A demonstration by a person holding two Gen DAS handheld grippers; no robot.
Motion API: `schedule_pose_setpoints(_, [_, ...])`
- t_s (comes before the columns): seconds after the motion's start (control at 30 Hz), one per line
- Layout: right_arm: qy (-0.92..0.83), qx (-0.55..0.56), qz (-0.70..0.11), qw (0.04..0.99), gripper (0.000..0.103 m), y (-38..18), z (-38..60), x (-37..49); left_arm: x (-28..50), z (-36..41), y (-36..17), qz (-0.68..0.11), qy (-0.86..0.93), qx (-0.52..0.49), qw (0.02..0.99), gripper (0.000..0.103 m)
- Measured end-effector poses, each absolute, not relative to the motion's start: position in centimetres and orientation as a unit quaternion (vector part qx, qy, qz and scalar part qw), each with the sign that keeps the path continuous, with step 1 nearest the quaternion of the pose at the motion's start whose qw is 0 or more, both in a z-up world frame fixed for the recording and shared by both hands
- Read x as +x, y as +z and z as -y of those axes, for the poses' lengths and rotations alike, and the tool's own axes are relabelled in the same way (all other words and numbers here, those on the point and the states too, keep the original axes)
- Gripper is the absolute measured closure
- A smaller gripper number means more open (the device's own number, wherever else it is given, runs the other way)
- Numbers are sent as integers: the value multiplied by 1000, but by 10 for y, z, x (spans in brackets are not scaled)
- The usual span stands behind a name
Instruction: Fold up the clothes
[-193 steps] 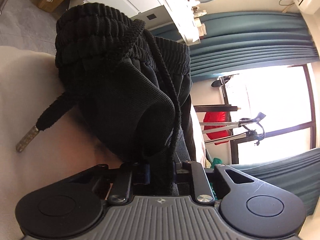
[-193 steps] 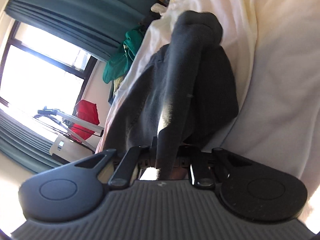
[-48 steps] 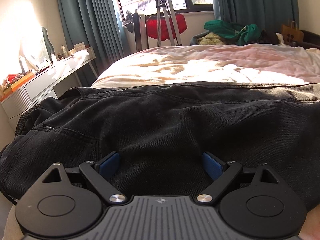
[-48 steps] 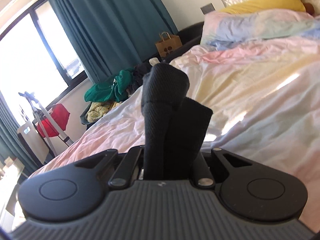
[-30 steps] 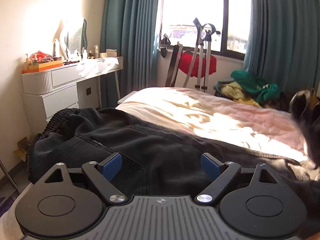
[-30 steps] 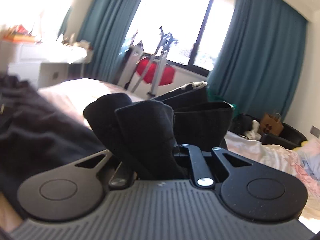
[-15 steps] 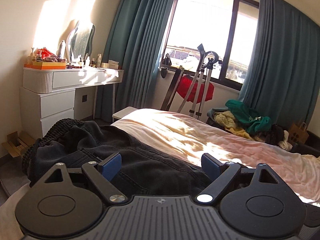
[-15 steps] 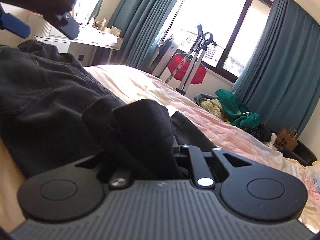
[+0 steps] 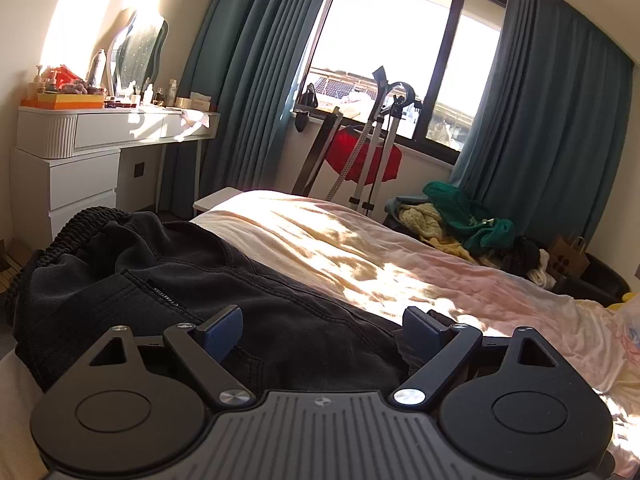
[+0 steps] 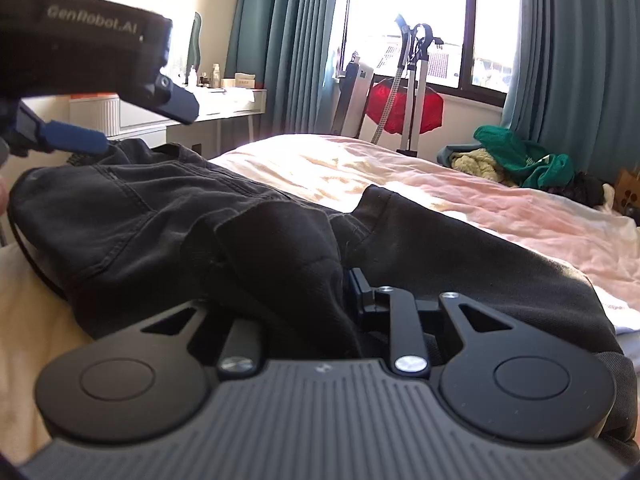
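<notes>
Black trousers [image 9: 160,280] lie across the near edge of the bed [image 9: 360,248], elastic waistband at the left. My left gripper [image 9: 320,328] hovers open just above them, with nothing between its blue pads [image 9: 224,328]. In the right wrist view the same trousers [image 10: 120,216] spread from left to right, and a bunched fold of black cloth [image 10: 280,256] sits between the fingers of my right gripper [image 10: 296,280]. Its jaws are opening and the right pad [image 10: 357,285] stands just clear of the cloth. The left gripper [image 10: 146,128] hangs at the upper left there.
A white dresser [image 9: 80,152] with bottles stands left of the bed. A drying rack with a red item [image 9: 364,156] stands at the window. A heap of green and yellow clothes [image 9: 460,220] and a paper bag [image 9: 568,256] lie beyond the bed's far side.
My right gripper has carried the folded end down onto the spread trousers and its jaws have widened around it. The left gripper stays open and has tilted up slightly.
</notes>
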State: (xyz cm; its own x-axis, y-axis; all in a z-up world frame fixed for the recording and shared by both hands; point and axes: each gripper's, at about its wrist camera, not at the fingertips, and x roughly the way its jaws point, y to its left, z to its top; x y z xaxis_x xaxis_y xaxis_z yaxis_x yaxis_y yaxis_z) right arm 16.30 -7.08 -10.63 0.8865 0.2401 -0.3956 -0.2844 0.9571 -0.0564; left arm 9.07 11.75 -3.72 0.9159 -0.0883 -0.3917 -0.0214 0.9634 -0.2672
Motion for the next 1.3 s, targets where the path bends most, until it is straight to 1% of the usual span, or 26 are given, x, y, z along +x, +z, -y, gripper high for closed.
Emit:
schedule_pose_setpoints(0.03, [150,-51,-203,966,48,-103,74,160,92,-117,-39,-210,-28,-138,968,14])
schedule_pose_setpoints(0.07, [168,-46,-212,961,40,-101,77,156,93,-116,-40,-217,-39,-143,965,14])
schedule_pose_setpoints(0.1, [184,-43,-219,957,28,-98,80,152,95,-114,-43,-226,-51,-147,962,14])
schedule_pose_setpoints(0.13, [199,-41,-225,953,27,-95,83,146,97,-112,-47,-233,-58,-150,959,14])
schedule_pose_setpoints(0.27, [233,-18,-254,939,27,-76,104,125,100,-102,-56,-263,-76,-142,951,14])
schedule_pose_setpoints(0.43, [161,32,-258,952,27,-59,158,115,101,-79,-62,-275,-92,-93,952,14])
schedule_pose_setpoints(0.5, [116,57,-257,958,27,-64,183,116,101,-72,-66,-281,-99,-80,951,14])
schedule_pose_setpoints(0.6, [39,122,-270,954,27,-78,219,122,102,-61,-70,-292,-108,-63,948,14])
schedule_pose_setpoints(0.7, [-7,167,-283,944,26,-88,242,132,104,-54,-76,-304,-123,-63,943,14])
schedule_pose_setpoints(0.77, [-18,174,-307,936,27,-99,247,143,106,-52,-80,-312,-135,-67,938,14])
schedule_pose_setpoints(0.87, [-30,160,-326,931,25,-118,243,150,109,-51,-87,-328,-151,-85,929,14])
schedule_pose_setpoints(0.97, [-35,151,-329,931,25,-118,241,149,115,-56,-97,-349,-164,-117,915,15])
schedule_pose_setpoints(1.07, [-34,167,-329,929,24,-116,245,148,121,-59,-105,-366,-181,-148,901,22])
schedule_pose_setpoints(1.13, [-33,171,-327,929,25,-117,247,147,124,-59,-109,-372,-188,-162,895,23])
schedule_pose_setpoints(1.2, [-32,171,-326,929,25,-116,248,146,126,-57,-112,-374,-189,-163,893,24])
schedule_pose_setpoints(1.3, [-33,170,-326,929,25,-116,248,147,133,-50,-119,-379,-179,-138,898,28])
